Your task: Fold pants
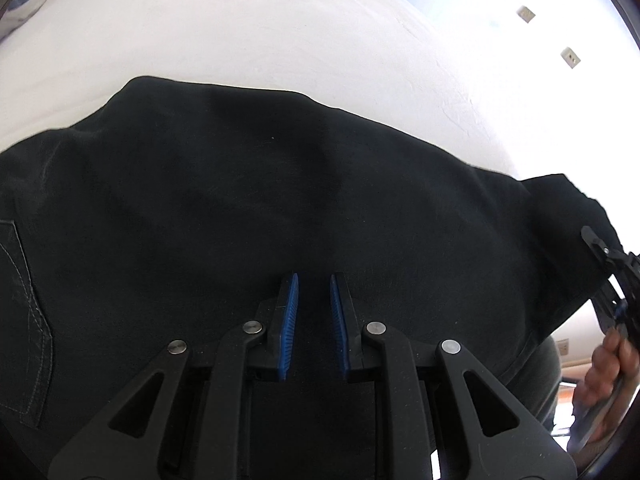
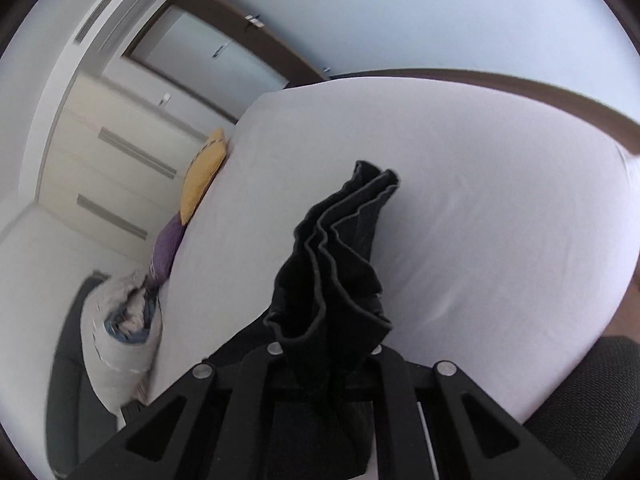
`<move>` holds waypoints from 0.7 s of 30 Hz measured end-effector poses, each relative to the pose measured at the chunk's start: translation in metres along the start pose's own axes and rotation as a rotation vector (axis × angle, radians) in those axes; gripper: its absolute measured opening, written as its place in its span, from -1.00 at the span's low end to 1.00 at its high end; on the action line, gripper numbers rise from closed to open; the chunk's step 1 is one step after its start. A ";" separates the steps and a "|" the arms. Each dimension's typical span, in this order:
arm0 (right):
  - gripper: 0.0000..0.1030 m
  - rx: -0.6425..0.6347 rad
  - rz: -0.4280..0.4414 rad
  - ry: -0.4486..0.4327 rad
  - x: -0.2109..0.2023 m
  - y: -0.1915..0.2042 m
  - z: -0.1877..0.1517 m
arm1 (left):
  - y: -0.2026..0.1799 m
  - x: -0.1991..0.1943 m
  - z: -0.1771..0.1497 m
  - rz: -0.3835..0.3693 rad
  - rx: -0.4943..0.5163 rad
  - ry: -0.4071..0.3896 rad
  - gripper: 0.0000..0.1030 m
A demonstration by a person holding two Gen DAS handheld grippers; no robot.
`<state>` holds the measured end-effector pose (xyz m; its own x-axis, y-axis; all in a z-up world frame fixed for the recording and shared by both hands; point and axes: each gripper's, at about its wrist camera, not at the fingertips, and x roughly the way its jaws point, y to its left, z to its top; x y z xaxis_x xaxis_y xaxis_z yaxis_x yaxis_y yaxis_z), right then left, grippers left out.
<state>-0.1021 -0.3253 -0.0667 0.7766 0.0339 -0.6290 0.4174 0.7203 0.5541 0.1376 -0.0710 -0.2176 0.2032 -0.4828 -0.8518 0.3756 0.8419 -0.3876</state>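
Note:
Black pants lie spread across a white bed; a back pocket with pale stitching shows at the left edge. My left gripper hovers over the fabric, its blue-padded fingers slightly apart with nothing between them. In the right wrist view, my right gripper is shut on a bunched end of the pants, whose layered hems stick up above the fingers and hide the tips. The right gripper also shows in the left wrist view at the pants' right end, held by a hand.
A yellow pillow, a purple cushion and a rolled quilt lie along the bed's left side. Wardrobe doors stand behind. A dark chair is at the lower right.

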 end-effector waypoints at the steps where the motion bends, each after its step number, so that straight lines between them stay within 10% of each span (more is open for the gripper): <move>1: -0.82 -0.131 -0.001 0.032 0.007 0.033 -0.010 | 0.004 -0.001 0.000 -0.018 -0.021 -0.003 -0.68; 7: -0.82 -0.539 0.049 0.279 0.071 0.137 -0.110 | 0.041 -0.027 -0.010 -0.083 -0.171 -0.042 -0.68; 21: -0.82 -0.558 -0.020 0.350 0.101 0.141 -0.136 | 0.083 -0.042 -0.021 -0.201 -0.286 -0.051 -0.68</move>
<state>-0.0290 -0.1257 -0.1264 0.5326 0.1725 -0.8286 0.0494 0.9710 0.2339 0.1414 0.0240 -0.2211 0.1988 -0.6512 -0.7324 0.1457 0.7587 -0.6349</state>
